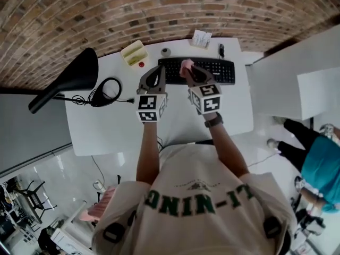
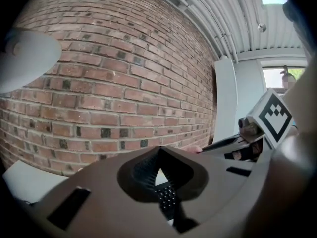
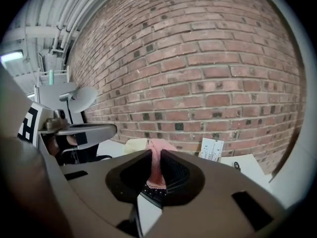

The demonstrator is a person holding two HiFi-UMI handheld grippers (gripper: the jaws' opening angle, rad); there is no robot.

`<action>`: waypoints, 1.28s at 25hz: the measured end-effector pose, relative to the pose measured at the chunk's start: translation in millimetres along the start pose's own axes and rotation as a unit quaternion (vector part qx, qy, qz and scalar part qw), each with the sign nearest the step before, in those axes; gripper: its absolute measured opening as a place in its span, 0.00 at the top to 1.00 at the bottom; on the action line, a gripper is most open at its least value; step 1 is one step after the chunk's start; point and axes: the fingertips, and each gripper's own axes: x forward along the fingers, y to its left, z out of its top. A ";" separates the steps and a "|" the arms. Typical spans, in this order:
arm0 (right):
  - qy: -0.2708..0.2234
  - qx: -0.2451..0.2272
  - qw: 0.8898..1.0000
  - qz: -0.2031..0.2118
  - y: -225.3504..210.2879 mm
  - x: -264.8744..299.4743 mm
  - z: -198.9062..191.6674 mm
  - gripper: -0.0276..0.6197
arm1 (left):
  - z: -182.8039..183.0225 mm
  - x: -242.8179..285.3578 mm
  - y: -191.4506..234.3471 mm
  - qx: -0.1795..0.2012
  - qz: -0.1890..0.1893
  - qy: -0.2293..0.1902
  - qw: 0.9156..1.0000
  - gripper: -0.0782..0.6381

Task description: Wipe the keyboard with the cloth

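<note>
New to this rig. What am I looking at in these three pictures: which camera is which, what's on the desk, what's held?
There is no robot here: a person holds a two-jaw gripper in each hand. The head view comes from a camera on the person's head, looking steeply down. The other two views come from cameras riding on each gripper, looking along its jaws. The white table stands against a red brick wall. On it lie a black computer keyboard, a black desk lamp, a coiled black cable and a pale yellow tray. The right gripper is shut on a pink cloth, held over the keyboard. The left gripper is shut and empty.
</note>
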 end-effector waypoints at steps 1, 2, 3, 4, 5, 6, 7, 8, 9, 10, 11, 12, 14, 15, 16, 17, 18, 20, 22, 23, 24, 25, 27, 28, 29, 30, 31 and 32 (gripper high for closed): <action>0.008 0.001 1.000 0.006 0.3 11.1 -3.9 0.91 | -2.8 3.2 6.7 -0.002 0.006 0.003 1.000 0.89; 0.016 0.001 1.000 0.013 0.5 23.0 -7.3 0.91 | -4.7 6.7 13.8 -0.004 0.012 0.005 1.000 0.89; 0.023 0.001 1.000 0.019 0.8 35.3 -10.1 0.91 | -5.8 10.3 20.7 -0.005 0.018 0.007 1.000 0.89; 0.030 0.002 0.999 0.026 1.4 47.3 -13.5 0.91 | -7.2 13.4 26.3 -0.007 0.023 0.008 1.000 0.89; 0.037 0.003 0.999 0.033 2.3 58.7 -18.3 0.91 | -9.4 15.8 30.3 -0.010 0.026 0.009 1.000 0.89; 0.044 0.004 0.998 0.040 3.5 70.1 -23.8 0.91 | -12.6 17.9 33.6 -0.013 0.029 0.011 0.999 0.89; 0.051 0.004 0.998 0.046 4.6 81.6 -29.1 0.91 | -16.1 20.2 36.6 -0.015 0.031 0.014 0.999 0.89; 0.056 0.003 0.997 0.051 5.5 93.5 -33.9 0.91 | -19.7 22.7 39.4 -0.017 0.033 0.017 0.999 0.89; 0.060 0.001 0.997 0.056 6.3 105.6 -38.5 0.91 | -23.4 25.3 41.9 -0.018 0.034 0.021 0.999 0.89; 0.064 -0.002 0.996 0.060 6.6 117.9 -43.2 0.91 | -27.0 27.9 44.4 -0.019 0.034 0.024 0.999 0.89; 0.068 -0.005 0.996 0.064 6.9 130.3 -48.1 0.91 | -30.0 30.7 47.2 -0.019 0.035 0.026 0.999 0.89; 0.073 -0.007 0.995 0.068 7.9 142.1 -53.0 0.91 | -32.8 33.7 50.5 -0.019 0.035 0.027 0.999 0.89; 0.086 -0.008 0.993 0.078 12.8 162.6 -61.5 0.91 | -39.7 39.6 57.4 -0.022 0.035 0.030 0.999 0.89; 0.094 -0.006 0.992 0.083 16.2 170.7 -64.5 0.91 | -43.8 42.2 60.7 -0.026 0.036 0.031 0.999 0.89; 0.102 -0.004 0.991 0.088 19.6 177.5 -66.6 0.91 | -47.6 44.5 63.5 -0.029 0.037 0.034 0.998 0.89; 0.109 -0.001 0.990 0.091 22.1 184.1 -69.0 0.91 | -51.1 46.2 65.7 -0.031 0.038 0.036 0.998 0.89; 0.116 -0.002 0.989 0.093 23.5 190.9 -72.5 0.91 | -53.8 47.2 67.3 -0.033 0.039 0.037 0.998 0.89; 0.129 -0.007 0.987 0.095 25.5 205.0 -80.6 0.91 | -57.5 47.9 70.5 -0.033 0.039 0.040 0.998 0.89; 0.145 -0.014 0.985 0.096 27.9 217.2 -87.2 0.91 | -60.1 49.1 75.0 -0.032 0.039 0.042 0.998 0.89; 0.156 -0.018 0.983 0.097 29.0 221.1 -90.6 0.91 | -61.4 49.9 77.4 -0.033 0.040 0.044 0.998 0.89; 0.169 -0.023 0.981 0.096 29.9 223.7 -94.7 0.91 | -62.8 50.6 79.6 -0.034 0.040 0.046 0.998 0.89; 0.179 -0.030 0.979 0.097 31.1 226.0 -98.8 0.91 | -64.5 51.0 81.4 -0.036 0.040 0.047 0.997 0.89; 0.185 -0.045 0.976 0.103 35.5 231.5 -104.6 0.91 | -68.4 51.6 84.1 -0.038 0.040 0.050 0.997 0.89; 0.184 -0.053 0.976 0.104 37.1 234.1 -106.6 0.91 | -70.3 52.2 85.0 -0.040 0.041 0.051 0.997 0.89; 0.184 -0.062 0.976 0.103 37.7 235.8 -107.7 0.91 | -71.9 53.0 85.7 -0.041 0.041 0.052 0.997 0.89; 0.184 -0.069 0.975 0.101 38.3 236.8 -107.8 0.91 | -73.3 54.1 85.8 -0.042 0.040 0.054 0.997 0.89; 0.181 -0.076 0.975 0.100 39.1 237.3 -107.7 0.91 | -74.7 55.4 85.3 -0.043 0.040 0.055 0.997 0.89; 0.179 -0.082 0.975 0.100 39.4 237.5 -108.4 0.91 | -76.2 56.7 84.0 -0.044 0.039 0.056 0.997 0.89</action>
